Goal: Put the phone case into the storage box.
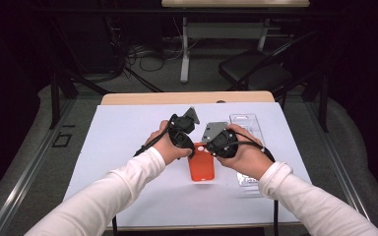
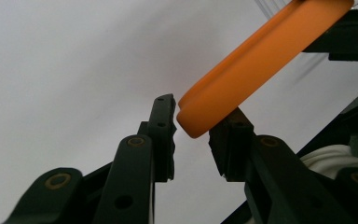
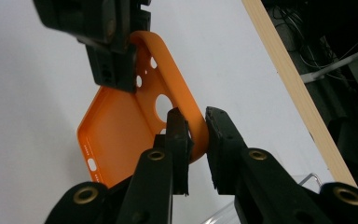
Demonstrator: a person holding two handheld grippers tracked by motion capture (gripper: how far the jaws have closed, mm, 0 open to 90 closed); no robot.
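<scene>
Orange silicone, the phone case (image 3: 121, 135), is held between both claws above the middle of the worktop (image 1: 128, 147). In the right gripper view the right claw (image 3: 196, 133) has its two jaws nearly together, pinching the raised rim of the case at one rounded corner near the camera cut-outs. In the left gripper view the left claw (image 2: 192, 133) stands a little open: the opposite corner of the case (image 2: 261, 60) sits in the gap, resting against the right-hand jaw and just clear of the left-hand one, so this grip looks unfinished. The step in hand appears to be a two-handed hold on the case, lifted off the white sheet. The next move probably calls for the left jaws to come together on the rim before any pulling, flexing or turning, since the soft edge could slip out.

Beyond the claws, in the high view, a clear plastic package (image 1: 248, 123) lies on the worktop at the right, partly covered by the right hand (image 1: 243, 152). The hands hide both claws' tips and the far end of the case (image 1: 202, 167) there. What the package contains cannot be made out.
</scene>
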